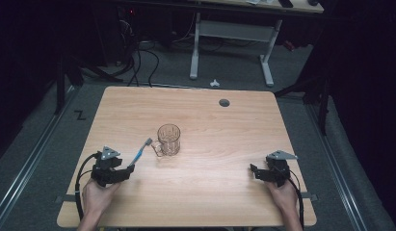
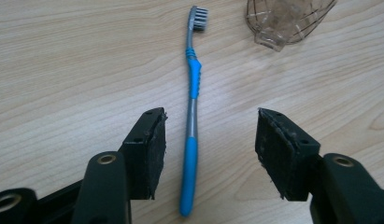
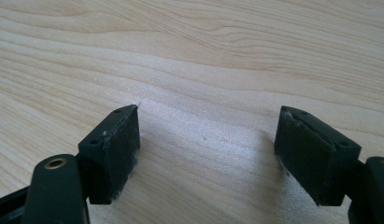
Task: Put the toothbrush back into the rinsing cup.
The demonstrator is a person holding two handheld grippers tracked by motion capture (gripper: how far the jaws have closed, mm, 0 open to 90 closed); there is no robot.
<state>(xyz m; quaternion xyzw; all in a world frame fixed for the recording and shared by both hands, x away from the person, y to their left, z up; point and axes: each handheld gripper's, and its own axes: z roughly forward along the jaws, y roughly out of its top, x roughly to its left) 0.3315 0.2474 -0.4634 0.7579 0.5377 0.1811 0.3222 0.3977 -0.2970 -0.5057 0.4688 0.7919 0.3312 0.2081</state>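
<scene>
**Toothbrush lined up between the left jaws, glass mug mid-surface**

On the wooden surface (image 1: 224, 144), the landmark is the clear glass mug (image 1: 168, 139), standing upright roughly in the middle with its handle on the side facing the left hand. Pretty much everything else sits relative to that.

Just beside the mug on its handle side lies a toothbrush (image 1: 140, 154), blue and grey, flat on the wood. Its bristle end points toward the mug and stops just short of the handle, not touching as far as I can tell. The blue grip end runs away from the mug, toward the person.

That grip end lies between the jaws of the left hand-held gripper (image 2: 210, 149). From the left gripper view the jaws are spread apart, one on each side of the toothbrush (image 2: 192, 116), and neither pad touches it. A bit of the mug (image 2: 288, 21) peeks in beyond the bristles.

The right hand-held gripper (image 1: 256, 172) is well apart from the mug, on the side opposite the handle, near the person's edge. In its own view the jaws stand wide apart over bare wood grain (image 3: 208, 70), nothing between them.

Each gripper is held by a hand coming in from the near edge.
</scene>
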